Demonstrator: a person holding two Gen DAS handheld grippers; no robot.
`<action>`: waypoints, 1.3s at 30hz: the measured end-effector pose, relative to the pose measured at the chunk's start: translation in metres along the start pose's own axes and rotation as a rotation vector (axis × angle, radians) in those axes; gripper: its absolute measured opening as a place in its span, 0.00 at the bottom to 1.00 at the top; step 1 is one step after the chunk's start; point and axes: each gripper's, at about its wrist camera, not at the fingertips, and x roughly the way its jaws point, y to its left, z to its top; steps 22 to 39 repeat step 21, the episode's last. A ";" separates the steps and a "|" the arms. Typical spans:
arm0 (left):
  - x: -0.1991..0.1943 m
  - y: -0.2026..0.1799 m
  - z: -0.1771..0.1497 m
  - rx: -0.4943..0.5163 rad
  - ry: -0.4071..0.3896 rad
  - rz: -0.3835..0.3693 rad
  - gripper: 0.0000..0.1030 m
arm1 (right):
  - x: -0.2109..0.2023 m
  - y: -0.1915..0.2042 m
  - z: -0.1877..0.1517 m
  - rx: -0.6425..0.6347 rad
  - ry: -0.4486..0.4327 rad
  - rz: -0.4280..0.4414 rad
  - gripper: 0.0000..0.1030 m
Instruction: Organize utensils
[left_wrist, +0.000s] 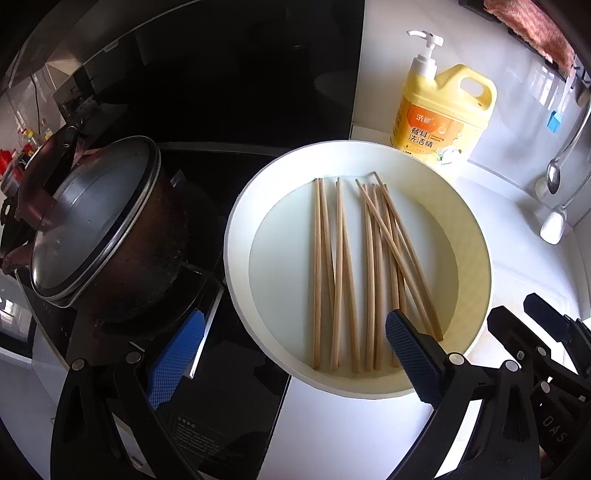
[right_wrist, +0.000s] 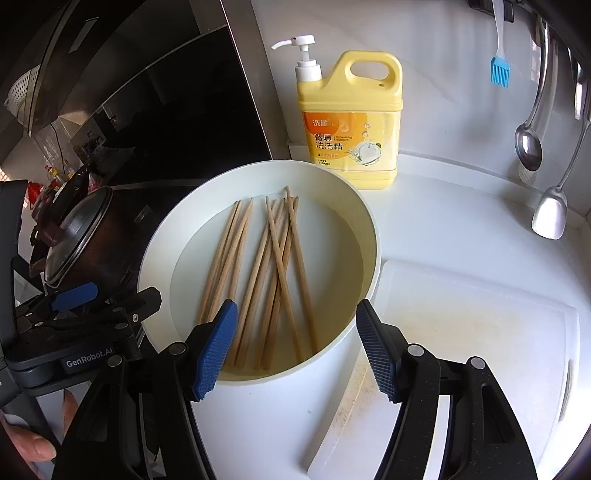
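Several wooden chopsticks (left_wrist: 343, 273) lie loosely side by side and crossed in a round cream basin (left_wrist: 240, 206) on the white counter. They also show in the right wrist view (right_wrist: 273, 280), inside the same basin (right_wrist: 162, 236). My left gripper (left_wrist: 291, 350) is open and empty, its jaws wide apart over the basin's near left rim. My right gripper (right_wrist: 295, 350) is open and empty above the basin's near rim. The left gripper shows at the left of the right wrist view (right_wrist: 107, 299), and its state cannot be read there.
A dark pot with a glass lid (left_wrist: 92, 221) stands on the black stove left of the basin. A yellow dish soap bottle (right_wrist: 351, 122) stands behind the basin. A white cutting board (right_wrist: 461, 343) lies to the right. Spoons (right_wrist: 528, 144) and a blue brush (right_wrist: 499, 74) hang on the wall.
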 end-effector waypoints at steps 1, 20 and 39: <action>0.001 -0.001 0.000 0.003 0.001 -0.002 0.94 | 0.001 0.000 0.000 0.000 0.001 0.001 0.62; 0.010 -0.003 0.002 0.027 0.005 0.012 0.94 | 0.010 -0.003 0.001 0.014 0.015 0.013 0.62; 0.010 -0.004 0.001 0.028 0.006 0.012 0.94 | 0.010 -0.003 0.001 0.015 0.016 0.014 0.62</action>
